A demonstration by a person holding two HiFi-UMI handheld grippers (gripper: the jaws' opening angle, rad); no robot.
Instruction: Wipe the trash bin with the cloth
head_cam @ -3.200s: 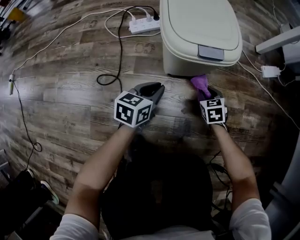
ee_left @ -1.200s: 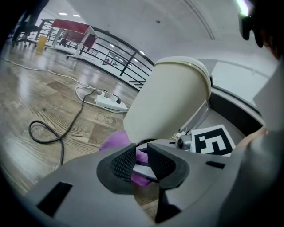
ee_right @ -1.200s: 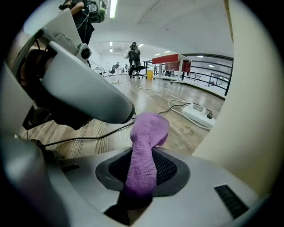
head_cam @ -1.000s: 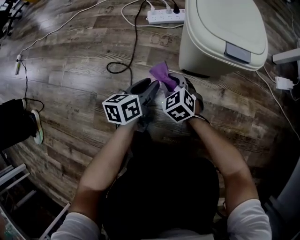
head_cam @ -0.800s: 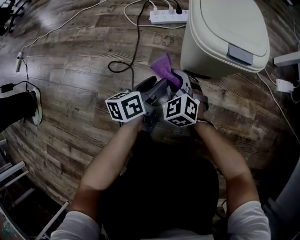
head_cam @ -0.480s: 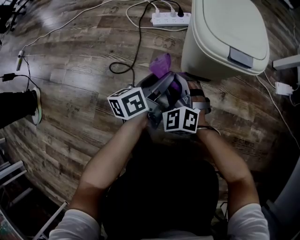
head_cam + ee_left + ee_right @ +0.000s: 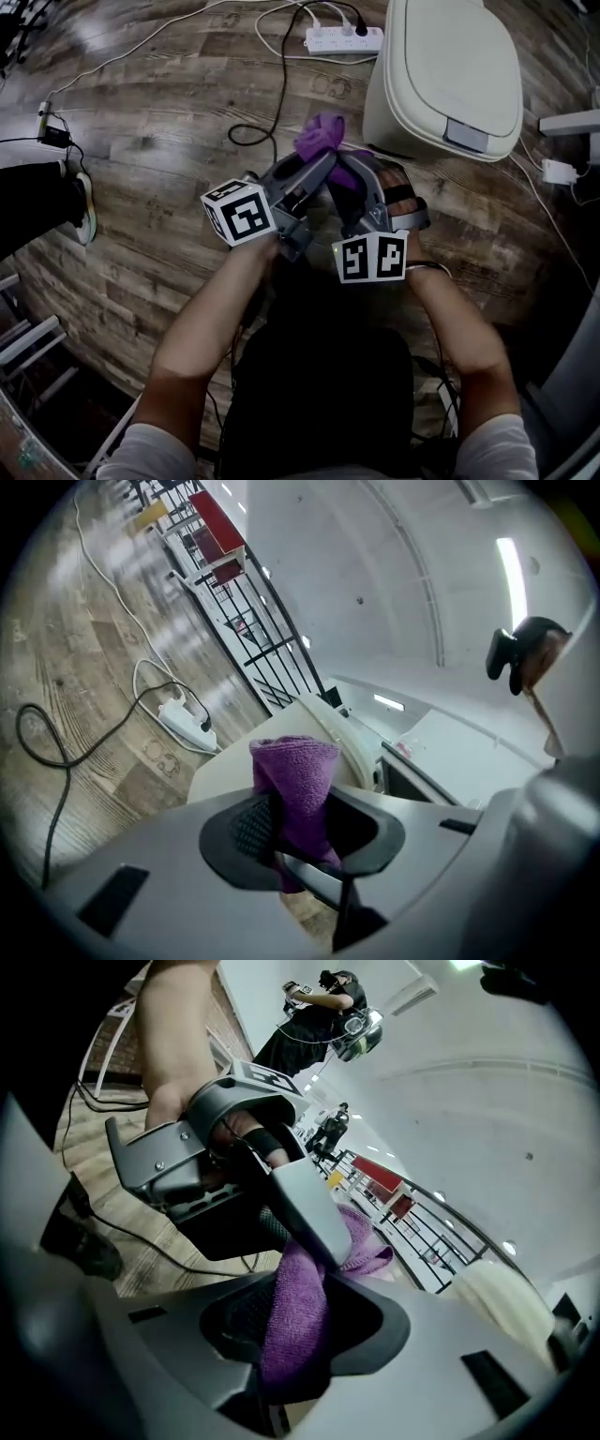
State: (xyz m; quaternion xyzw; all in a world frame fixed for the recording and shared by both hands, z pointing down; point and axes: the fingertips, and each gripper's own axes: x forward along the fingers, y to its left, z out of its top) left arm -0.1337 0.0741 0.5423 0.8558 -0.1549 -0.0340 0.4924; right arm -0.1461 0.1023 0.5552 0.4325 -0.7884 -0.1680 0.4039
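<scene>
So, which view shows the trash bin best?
The head view: the trash bin appears nearly whole, lid and wall. The left gripper view shows part behind the purple cloth; the right gripper view only a cream sliver.

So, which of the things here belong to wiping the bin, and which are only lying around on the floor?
For the job:
- purple cloth
- trash bin

Just lying about:
- power strip
- white adapter
- shoe of someone standing by
</scene>
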